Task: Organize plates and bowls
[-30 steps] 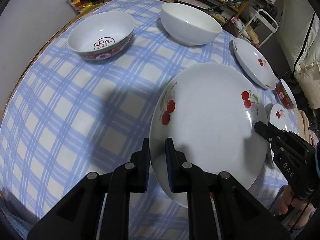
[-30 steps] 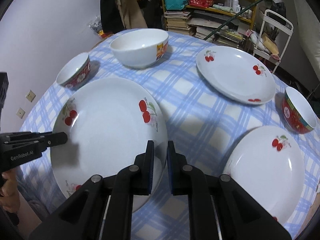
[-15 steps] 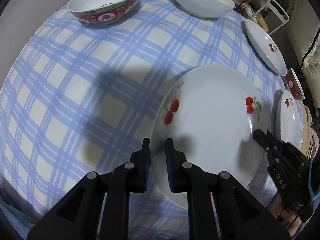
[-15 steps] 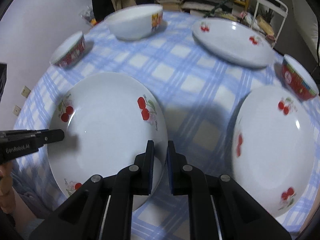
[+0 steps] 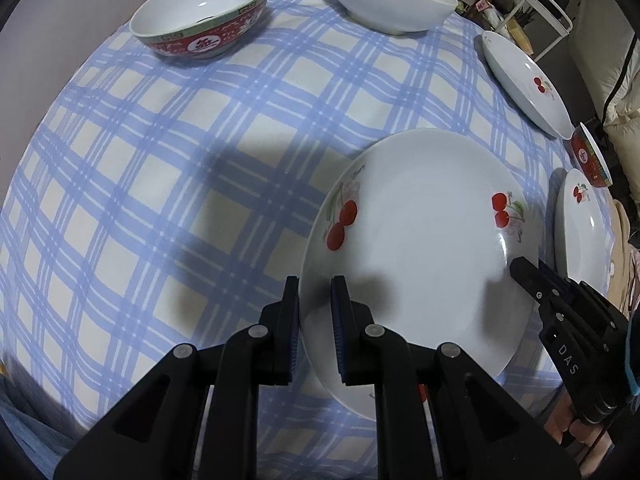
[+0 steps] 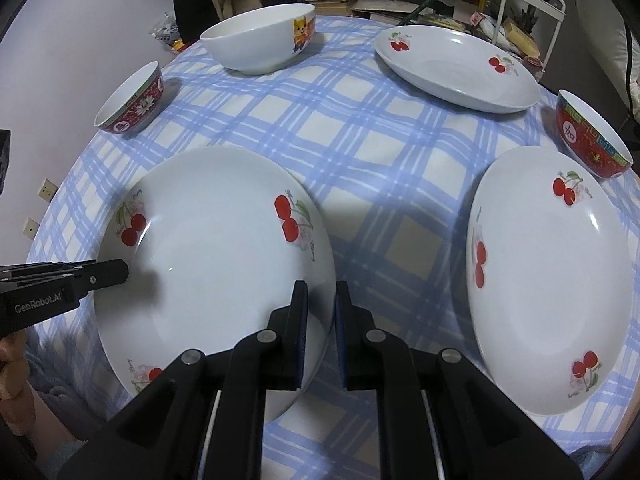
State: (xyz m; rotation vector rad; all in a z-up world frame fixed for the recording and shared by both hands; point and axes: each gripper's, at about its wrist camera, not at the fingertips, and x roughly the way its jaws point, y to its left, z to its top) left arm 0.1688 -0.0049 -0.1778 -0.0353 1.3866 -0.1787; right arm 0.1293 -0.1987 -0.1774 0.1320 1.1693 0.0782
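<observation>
Both claws are on the same cherry plate (image 5: 420, 240), one at each side of its rim.

Left claw (image 5: 315, 312): jaws clamped on the plate's rim at about 8 o'clock as the left wrist view sees it, one pad under the edge, one on top. The plate fills the view from the claw toward 2 o'clock.

Right claw (image 6: 320, 312): jaws pinched on the opposite rim, at about 4 o'clock of the plate in the right wrist view. The plate spreads toward 10 o'clock from the pads. I see each claw's tip resting on the plate in the other's camera.

The plate sits at the near edge of the table (image 6: 360, 128), on the blue check cloth; I cannot tell whether it is lifted clear.

Around it, right wrist view: second cherry plate (image 6: 548, 280) near at 3 o'clock, third cherry plate (image 6: 456, 72) at 1 o'clock, white bowl (image 6: 260, 44) at 12, small red bowl (image 6: 132, 100) at 10, another red bowl (image 6: 588, 136) beside the second plate.
</observation>
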